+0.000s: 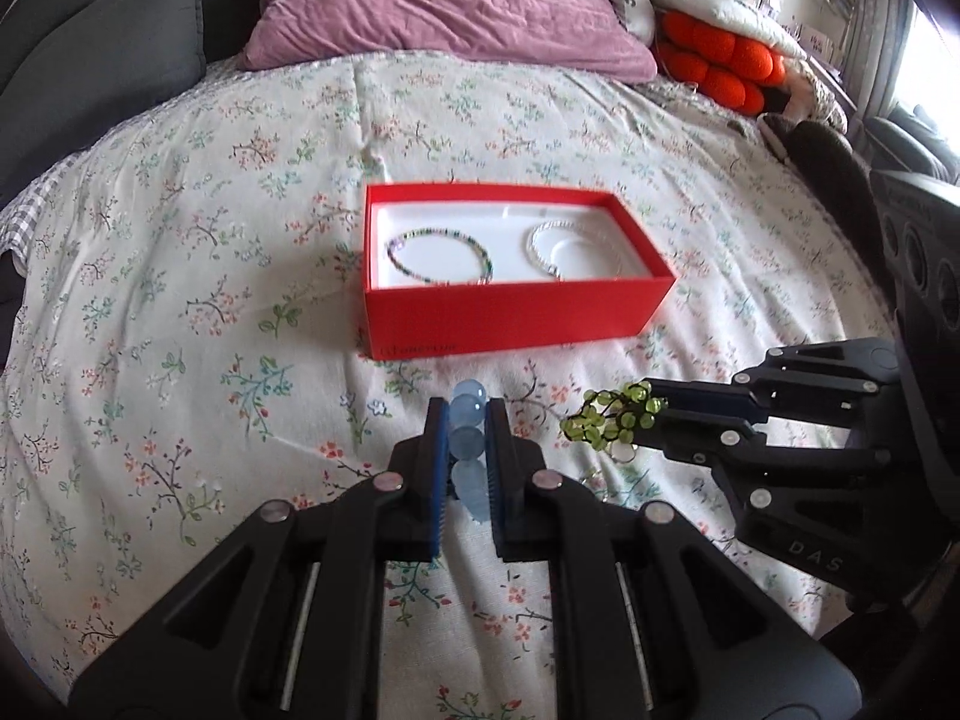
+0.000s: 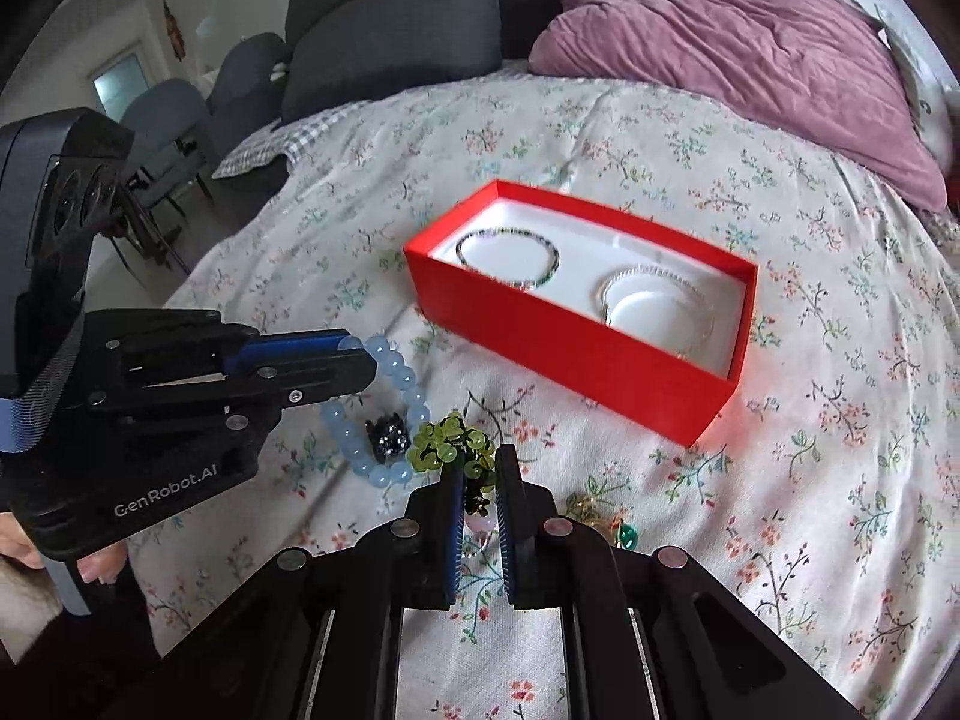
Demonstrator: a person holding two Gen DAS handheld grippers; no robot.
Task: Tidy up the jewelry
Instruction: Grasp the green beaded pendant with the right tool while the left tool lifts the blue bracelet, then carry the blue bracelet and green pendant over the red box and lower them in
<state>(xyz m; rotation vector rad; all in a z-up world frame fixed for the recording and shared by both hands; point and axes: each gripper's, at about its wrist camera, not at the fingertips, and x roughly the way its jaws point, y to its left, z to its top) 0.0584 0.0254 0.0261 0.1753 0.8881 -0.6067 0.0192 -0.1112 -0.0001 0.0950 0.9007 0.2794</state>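
1. Floral bedspread (image 1: pixel 180 276) covers the bed you work on, with a mauve pillow (image 1: pixel 444 6) at its far edge and dark cushions (image 2: pixel 390 30) at the far left corner.
2. Your left gripper (image 1: pixel 467 414) is pinched tight on the pale blue bead bracelet (image 2: pixel 384 414). The beads sit stacked between the blue pads, and in the right wrist view the rest of the loop hangs below the jaws with a small dark charm (image 2: pixel 389 438) at its bottom. Gripping one side of the loop lets it dangle free, so it should drop flat.
3. Ahead of both grippers, near the middle of the bed, sits the red box (image 1: pixel 510 312), its white tray open to you. A dark multicoloured bracelet (image 1: pixel 441 255) lies in the left half and a silvery bracelet (image 1: pixel 561 249) in the right, each round a shallow hollow.
4. Your right gripper (image 2: pixel 480 468) is closed hard on the green bead cluster (image 2: pixel 450 447), which bunches just past the fingertips. It is likely a bracelet, though I cannot tell.
5. More jewellery (image 2: pixel 606 519), gold and green, rests on the bedspread just right of that gripper, not yet picked up.
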